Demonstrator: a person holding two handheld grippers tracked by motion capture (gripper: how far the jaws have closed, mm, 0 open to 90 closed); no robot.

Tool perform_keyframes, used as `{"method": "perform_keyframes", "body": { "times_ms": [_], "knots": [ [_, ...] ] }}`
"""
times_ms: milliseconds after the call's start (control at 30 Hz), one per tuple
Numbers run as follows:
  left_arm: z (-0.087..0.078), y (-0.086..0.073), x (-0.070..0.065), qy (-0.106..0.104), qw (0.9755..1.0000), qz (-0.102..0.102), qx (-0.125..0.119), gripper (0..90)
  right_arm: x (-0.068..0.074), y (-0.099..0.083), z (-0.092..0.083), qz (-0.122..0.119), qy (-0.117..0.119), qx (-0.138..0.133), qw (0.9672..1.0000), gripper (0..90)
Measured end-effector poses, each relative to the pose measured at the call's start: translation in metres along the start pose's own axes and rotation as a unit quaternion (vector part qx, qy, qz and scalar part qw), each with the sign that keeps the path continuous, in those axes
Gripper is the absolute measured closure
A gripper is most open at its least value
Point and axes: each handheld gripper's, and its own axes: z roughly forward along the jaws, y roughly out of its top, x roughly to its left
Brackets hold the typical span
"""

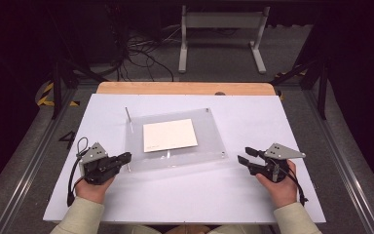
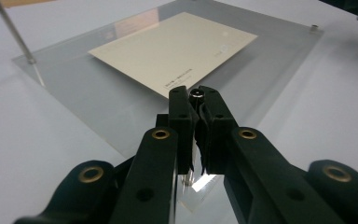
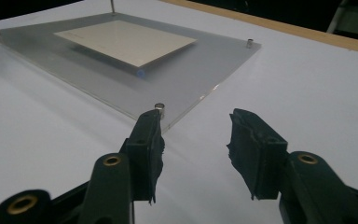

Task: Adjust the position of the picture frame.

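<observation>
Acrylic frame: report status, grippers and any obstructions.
Left gripper shut on corner pin of acrylic frame. Right gripper open, short of near corner post. Card flat inside frame. Nothing in the way.

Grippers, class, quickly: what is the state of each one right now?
Left gripper: shut on a small metal post at the acrylic frame corner.
Right gripper: open, holding nothing.
</observation>
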Motion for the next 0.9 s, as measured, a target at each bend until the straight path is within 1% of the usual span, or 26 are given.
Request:
{"method": "perform_keyframes", "body": {
  "times_ms": [33,67,100,133,167,200,233,267,333,367,400,433,467,500,533,567,600,633,700,733,833,900],
  "knots": [
    [0.001,-0.001,0.004,0.01,0.9999,-0.005,-0.001,84.9,0.001,0.001,0.002,0.0,0.005,0.004,1.0,55.6],
    [0.002,-0.001,0.006,0.02,0.9998,-0.007,-0.003,84.8,0.003,0.002,0.006,-0.001,0.013,0.012,0.9998,57.0],
    [0.002,-0.001,0.006,0.02,0.9998,-0.007,-0.003,84.8,0.003,0.002,0.006,-0.001,0.013,0.012,0.9998,57.0],
    [0.003,-0.001,0.01,0.036,0.9993,-0.008,-0.003,84.8,0.004,0.003,0.009,-0.002,0.018,0.017,0.9997,58.1],
    [0.005,-0.002,0.012,0.044,0.9989,-0.015,-0.003,84.7,0.006,0.005,0.013,-0.006,0.023,0.025,0.9994,61.0],
    [0.006,-0.003,0.015,0.051,0.9986,-0.016,-0.001,84.6,0.006,0.007,0.015,-0.006,0.028,0.032,0.9991,62.1],
    [0.007,-0.003,0.017,0.058,0.9981,-0.02,-0.001,84.3,0.008,0.011,0.021,-0.007,0.035,0.039,0.9986,64.4],
    [0.008,-0.004,0.019,0.061,0.9979,-0.022,0.001,84.3,0.008,0.011,0.021,-0.007,0.035,0.039,0.9986,64.4],
    [0.011,-0.006,0.023,0.066,0.9974,-0.028,0.011,83.8,0.008,0.014,0.028,-0.009,0.042,0.051,0.9977,65.9],
    [0.012,-0.007,0.024,0.065,0.9973,-0.028,0.018,83.5,0.009,0.015,0.032,-0.009,0.048,0.058,0.9971,66.2],
    [0.015,-0.008,0.024,0.062,0.9971,-0.029,0.033,83.1,0.01,0.016,0.036,-0.011,0.051,0.063,0.9966,66.8],
    [0.016,-0.009,0.024,0.063,0.9969,-0.03,0.035,82.7,0.012,0.018,0.042,-0.015,0.058,0.07,0.9958,67.7],
    [0.015,-0.01,0.026,0.056,0.9972,-0.037,0.034,82.2,0.013,0.019,0.045,-0.017,0.063,0.072,0.9952,67.7],
    [0.015,-0.01,0.026,0.056,0.9972,-0.037,0.034,80.8,0.015,0.019,0.05,-0.02,0.068,0.077,0.9945,68.0],
    [0.013,-0.012,0.029,0.036,0.9975,-0.057,0.019,75.8,0.016,0.02,0.053,-0.023,0.073,0.08,0.9938,68.3],
    [0.013,-0.012,0.029,0.036,0.9975,-0.057,0.019,69.8,0.017,0.021,0.055,-0.024,0.076,0.082,0.9934,68.5],
    [0.011,-0.014,0.03,0.038,0.9973,-0.062,0.011,64.0,0.018,0.022,0.058,-0.025,0.081,0.084,0.9929,68.6],
    [0.009,-0.016,0.03,0.032,0.9975,-0.062,0.007,60.0,0.019,0.023,0.061,-0.027,0.085,0.087,0.9922,68.6],
    [0.004,-0.019,0.031,0.032,0.9976,-0.061,0.001,55.4,0.019,0.024,0.068,-0.023,0.099,0.099,0.9899,65.7],
    [0.003,-0.019,0.031,0.033,0.9977,-0.06,0.002,53.1,0.019,0.023,0.074,-0.022,0.11,0.113,0.9872,65.5],
    [-0.003,-0.023,0.031,0.037,0.9977,-0.056,0.0,49.0,0.021,0.02,0.083,-0.037,0.113,0.124,0.9851,66.0],
    [-0.006,-0.025,0.03,0.04,0.9977,-0.055,0.002,47.2,0.022,0.02,0.086,-0.05,0.113,0.124,0.9846,67.4]
  ]
}}
